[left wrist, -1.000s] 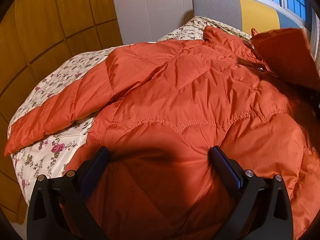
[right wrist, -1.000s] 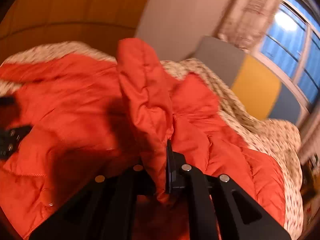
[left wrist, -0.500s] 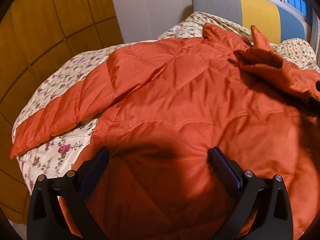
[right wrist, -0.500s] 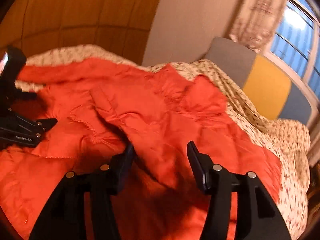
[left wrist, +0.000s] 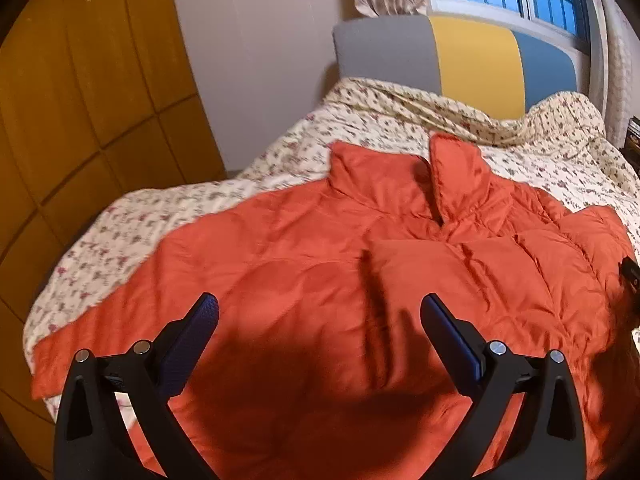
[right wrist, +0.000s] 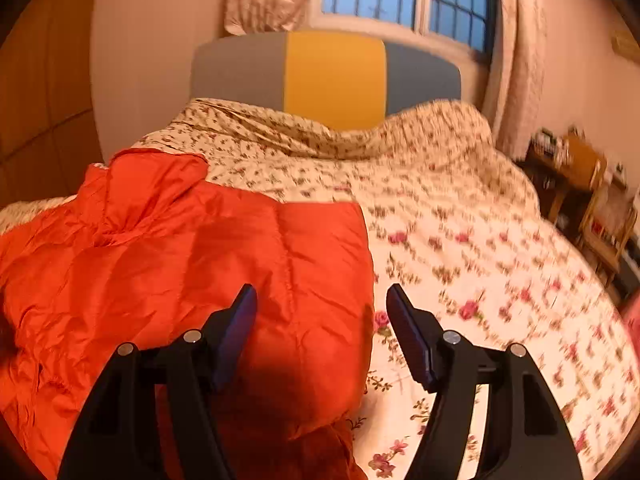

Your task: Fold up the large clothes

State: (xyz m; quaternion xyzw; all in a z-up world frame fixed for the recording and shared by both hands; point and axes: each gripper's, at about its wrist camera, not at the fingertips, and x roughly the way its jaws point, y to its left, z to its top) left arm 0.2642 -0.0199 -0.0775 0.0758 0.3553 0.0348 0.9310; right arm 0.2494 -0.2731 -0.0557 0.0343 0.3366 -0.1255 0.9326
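- Leftmost in the left wrist view, wooden wardrobe panels [left wrist: 92, 92] fill the upper left, beside a pale wall.
- Below them, the floral bedspread [left wrist: 168, 216] shows at the left edge, with one orange sleeve [left wrist: 76, 352] of the jacket reaching toward the lower left.
- Centre frame, the orange puffer jacket [left wrist: 360, 264] lies spread on the bed, collar [left wrist: 452, 168] toward the headboard [left wrist: 472, 60], which is grey, yellow and blue under a window.
- At the bottom, the left gripper [left wrist: 319, 314] hangs above the jacket, its jaws wide apart and nothing between them.
- In the right wrist view, the jacket [right wrist: 160, 256] fills the left half, its straight folded edge running down the middle; bare bedspread [right wrist: 480, 264] takes the right half.
- The right gripper [right wrist: 321, 304] straddles that edge, jaws opening, with no cloth pinched between the pads.
- At the far right, blurred wooden furniture [right wrist: 580, 184] stands beside the bed.
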